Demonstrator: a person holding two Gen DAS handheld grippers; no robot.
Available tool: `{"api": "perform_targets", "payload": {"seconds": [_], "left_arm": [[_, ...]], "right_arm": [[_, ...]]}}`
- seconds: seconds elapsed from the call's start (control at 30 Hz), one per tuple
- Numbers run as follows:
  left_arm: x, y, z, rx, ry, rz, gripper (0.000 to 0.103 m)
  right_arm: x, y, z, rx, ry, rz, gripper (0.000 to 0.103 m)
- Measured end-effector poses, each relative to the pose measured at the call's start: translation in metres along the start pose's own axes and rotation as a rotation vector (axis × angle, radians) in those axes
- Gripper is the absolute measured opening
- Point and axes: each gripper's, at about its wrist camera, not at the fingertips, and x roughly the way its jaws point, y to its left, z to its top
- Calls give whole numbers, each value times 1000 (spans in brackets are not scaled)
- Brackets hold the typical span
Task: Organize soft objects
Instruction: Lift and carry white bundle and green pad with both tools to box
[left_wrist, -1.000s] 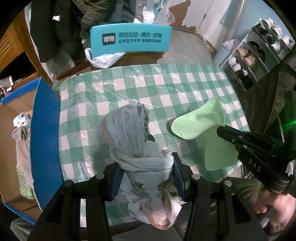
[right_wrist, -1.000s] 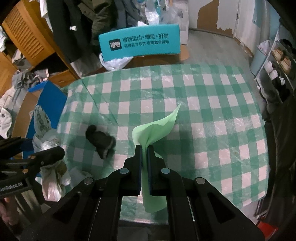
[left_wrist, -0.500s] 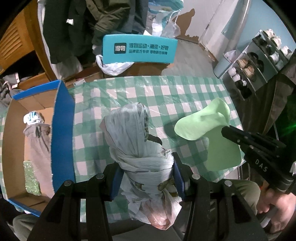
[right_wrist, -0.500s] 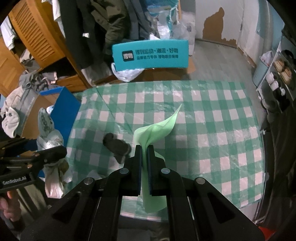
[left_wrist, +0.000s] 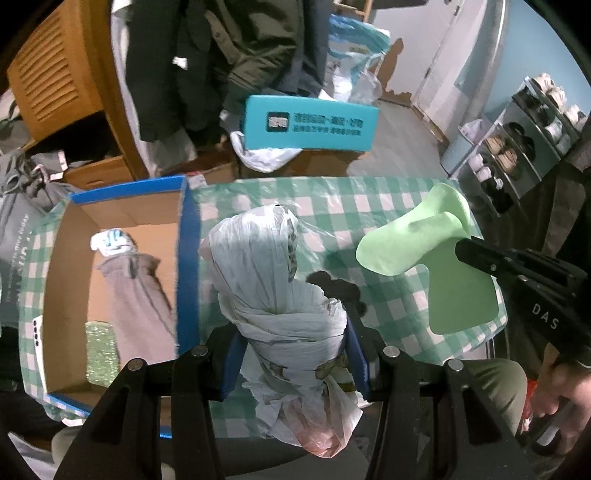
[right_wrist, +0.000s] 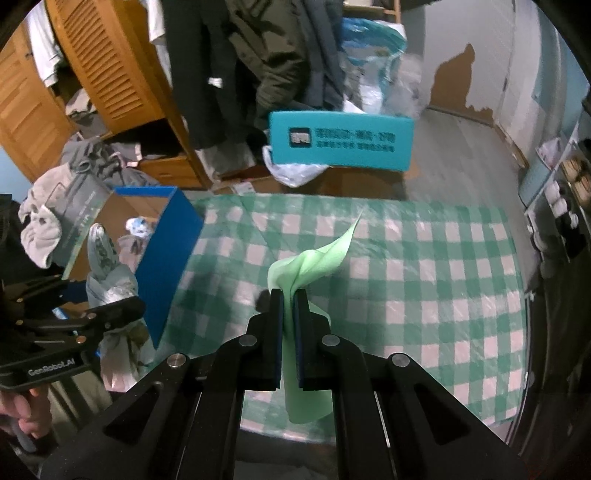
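My left gripper (left_wrist: 293, 343) is shut on a knotted white plastic bag bundle (left_wrist: 273, 280), held above the green checked table (left_wrist: 332, 206). It also shows in the right wrist view (right_wrist: 107, 269). My right gripper (right_wrist: 289, 295) is shut on a light green cloth (right_wrist: 314, 258), lifted over the table; the cloth also shows in the left wrist view (left_wrist: 417, 240). A small black soft object (left_wrist: 332, 286) lies on the table between them, partly hidden by the bag. An open cardboard box with blue rim (left_wrist: 188, 258) stands at the table's left.
The box holds a grey garment (left_wrist: 133, 291), a white-blue item (left_wrist: 110, 240) and a green sponge-like piece (left_wrist: 101, 347). A teal sign (left_wrist: 310, 123) stands beyond the table. Clothes and a wooden cabinet (right_wrist: 110, 74) are behind. A shoe rack (left_wrist: 524, 122) is at right.
Both grippers have risen and drawn back with their loads. The left view has swung left, so the cardboard box now shows fully. The black object stays on the table.
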Motion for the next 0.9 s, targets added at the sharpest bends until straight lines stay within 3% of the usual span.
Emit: {"api": "perform_targets", "payload": {"seconds": [0.37, 0.9], "left_arm": [[-30, 49, 2, -55, -53, 48, 50], [-56, 157, -13, -222, -83, 117, 50]], "right_arm": [[-1, 61, 28, -82, -29, 55, 5], [11, 175, 56, -235, -36, 151, 5]]}}
